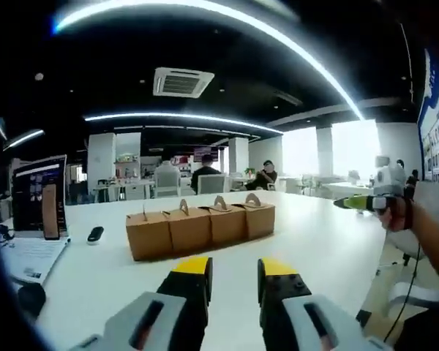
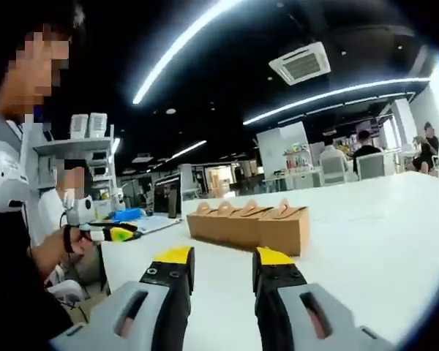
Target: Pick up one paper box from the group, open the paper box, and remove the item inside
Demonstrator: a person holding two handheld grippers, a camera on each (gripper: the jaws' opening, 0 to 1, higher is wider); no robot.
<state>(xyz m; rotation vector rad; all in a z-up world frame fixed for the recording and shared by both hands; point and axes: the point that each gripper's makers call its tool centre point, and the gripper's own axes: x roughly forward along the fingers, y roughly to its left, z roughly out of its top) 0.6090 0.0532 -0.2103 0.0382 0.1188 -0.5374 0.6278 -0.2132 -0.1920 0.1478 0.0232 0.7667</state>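
Four brown paper boxes [image 1: 200, 227] sit touching in a row on a white table [image 1: 322, 241], well ahead of the left gripper [image 1: 234, 274] and right gripper [image 2: 218, 267], both with jaws apart and empty. Grabbing one tightly packed box risks dragging its neighbours.

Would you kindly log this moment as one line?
left hand-held gripper open | right hand-held gripper open | four brown cardboard boxes untouched on white table
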